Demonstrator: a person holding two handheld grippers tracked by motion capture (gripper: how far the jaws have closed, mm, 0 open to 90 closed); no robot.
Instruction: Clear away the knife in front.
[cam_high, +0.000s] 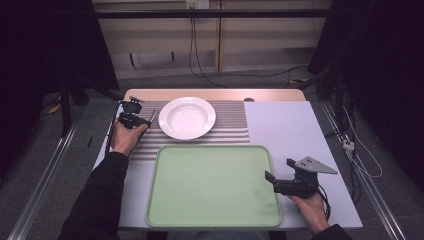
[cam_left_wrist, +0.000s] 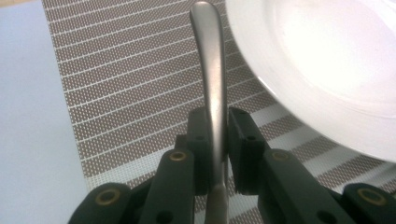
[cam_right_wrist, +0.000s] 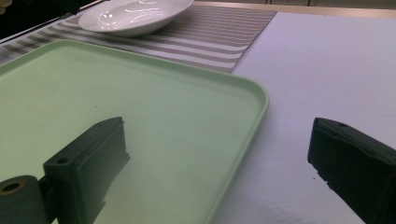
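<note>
Piece of metal cutlery (cam_left_wrist: 212, 88) clamped by its handle between the closed jaws of the left gripper (cam_left_wrist: 215, 140), at centre frame of the left gripper view, over the striped placemat (cam_left_wrist: 126, 88) just beside the rim of the white plate (cam_left_wrist: 327, 70) in the upper right. Probably mid-way through setting the place: plate already on the mat, cutlery not yet released. Right gripper (cam_high: 277, 175) idle at lower right of the high view, jaws wide apart and empty, straddling the right edge of the bare green tray (cam_high: 210, 185).
</note>
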